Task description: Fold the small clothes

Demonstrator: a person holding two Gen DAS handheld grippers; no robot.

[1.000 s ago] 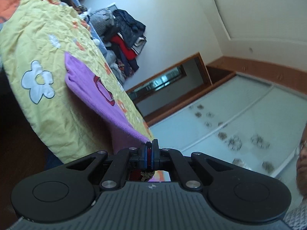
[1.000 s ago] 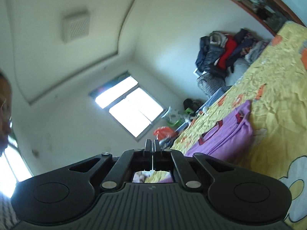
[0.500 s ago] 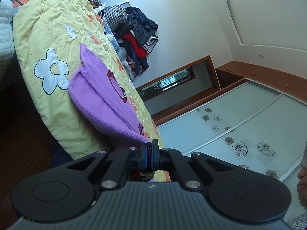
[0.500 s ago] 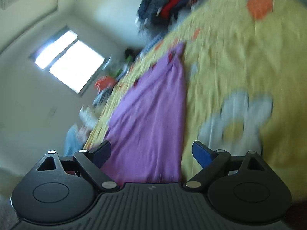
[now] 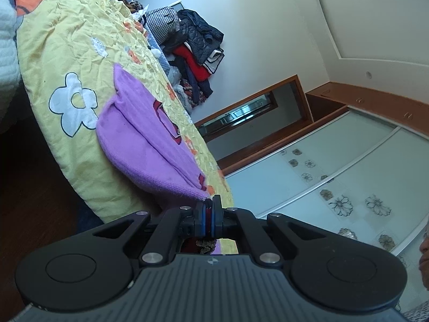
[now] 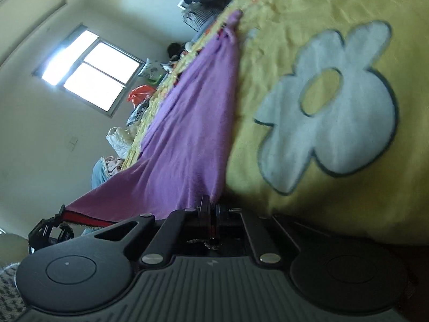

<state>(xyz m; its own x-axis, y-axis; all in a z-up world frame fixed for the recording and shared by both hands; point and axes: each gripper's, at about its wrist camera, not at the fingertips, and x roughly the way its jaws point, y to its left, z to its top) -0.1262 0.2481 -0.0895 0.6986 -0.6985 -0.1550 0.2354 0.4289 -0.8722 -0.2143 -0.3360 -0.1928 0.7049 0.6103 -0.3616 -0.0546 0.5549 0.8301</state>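
A small purple garment (image 5: pixel 144 139) with dark red trim lies on a yellow flowered bedspread (image 5: pixel 67 53) at the bed's edge. My left gripper (image 5: pixel 208 209) is shut on one hem corner of it. In the right wrist view the same purple garment (image 6: pixel 187 112) stretches away over the bedspread (image 6: pixel 321 13). My right gripper (image 6: pixel 210 206) is shut on the other hem corner. The left gripper (image 6: pixel 51 228) shows at the far left of that view, holding the red-trimmed edge.
A pile of dark and red clothes (image 5: pixel 193 45) sits at the far end of the bed against the wall. A wardrobe with frosted sliding doors (image 5: pixel 335 177) stands beyond. A window (image 6: pixel 91 75) and bags (image 6: pixel 139 94) lie on the other side. Dark floor (image 5: pixel 29 201) lies below the bed's edge.
My right gripper was shut, opened wide over the garment half a second ago, and has now closed on its hem corner. The left gripper stays shut on its corner, shifted slightly.
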